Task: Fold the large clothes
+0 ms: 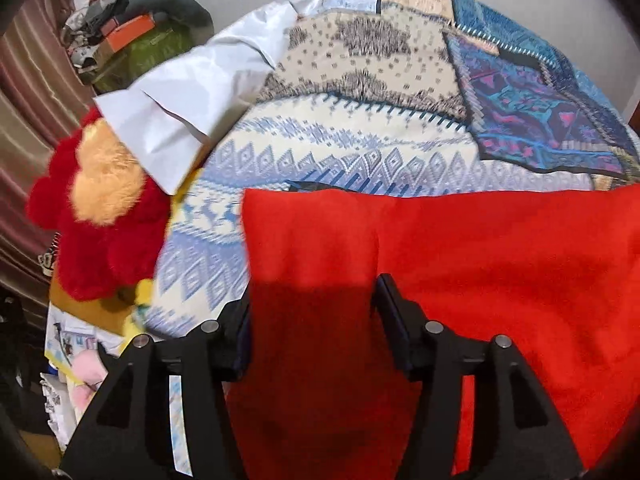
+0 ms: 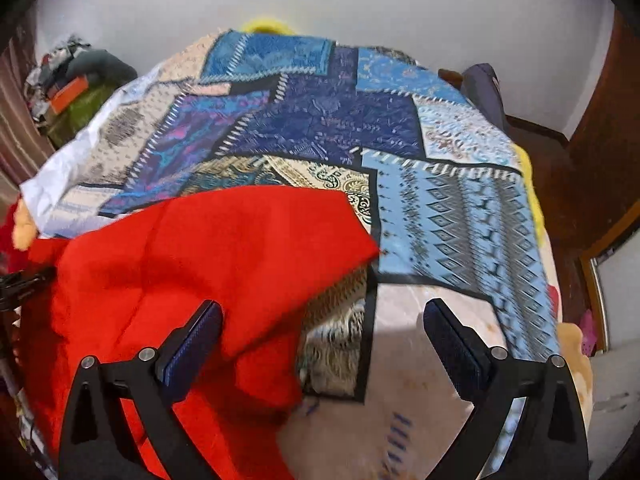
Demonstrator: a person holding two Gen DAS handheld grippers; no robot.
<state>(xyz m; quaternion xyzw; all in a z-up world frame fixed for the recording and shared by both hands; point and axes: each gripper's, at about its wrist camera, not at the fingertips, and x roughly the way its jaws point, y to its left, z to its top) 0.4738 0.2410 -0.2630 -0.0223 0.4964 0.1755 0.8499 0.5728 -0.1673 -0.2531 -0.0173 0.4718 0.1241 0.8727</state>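
Red cloth spread on a patchwork-covered bed, both grippers standing apart over it.

The red cloth (image 1: 460,264) lies across the near part of the bed, on a patchwork bedspread (image 2: 328,120) of blue, purple and cream panels. In the left wrist view the left gripper (image 1: 314,312) stands with its jaws partly apart above the red cloth; the fabric lies under and between them, and the pads do not press on it. In the right wrist view the right gripper (image 2: 322,328) is spread wide: its left pad sits over the red cloth's edge, its right pad over a pale part of the bedspread, with nothing clamped. A red and tan plush toy (image 1: 100,208) lies at the bed's left side beside a white pillow (image 1: 172,112).
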